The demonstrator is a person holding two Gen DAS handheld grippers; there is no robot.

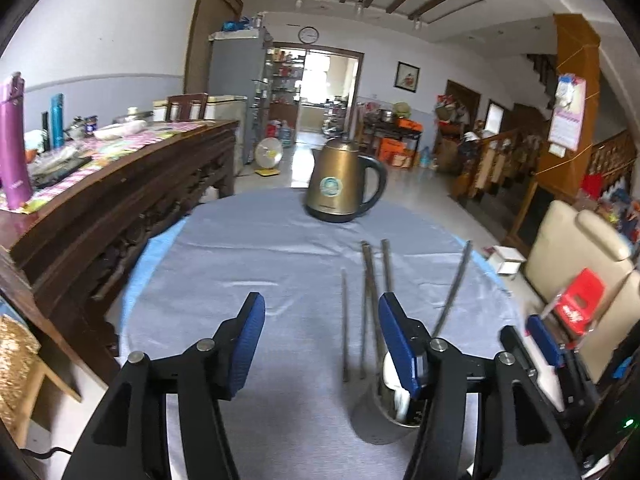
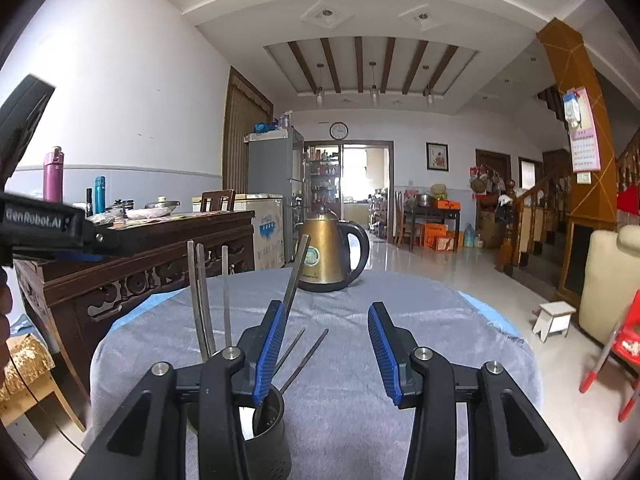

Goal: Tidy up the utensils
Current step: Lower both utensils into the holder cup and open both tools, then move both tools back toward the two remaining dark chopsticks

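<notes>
Both grippers were apart, empty. A bump could have tipped the cup and spilled chopsticks.

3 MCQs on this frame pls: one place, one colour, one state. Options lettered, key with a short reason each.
1. Where are the chopsticks?
A. Flat on the cloth
B. Standing in the utensil holder
C. Inside the kettle

2. What colour is the body of the kettle?
A. Bronze-gold
B. White
C. Red

3. How do the left gripper and right gripper stand?
A. Both shut on chopsticks
B. Only one open
C. Both open, holding nothing

Key:
1 B: the metal sticks rise upright out of the dark holder on the grey tablecloth.
2 A: bronze-gold body with a black handle and base.
3 C: in each wrist view a wide gap shows between the blue pads, nothing between them.
</notes>
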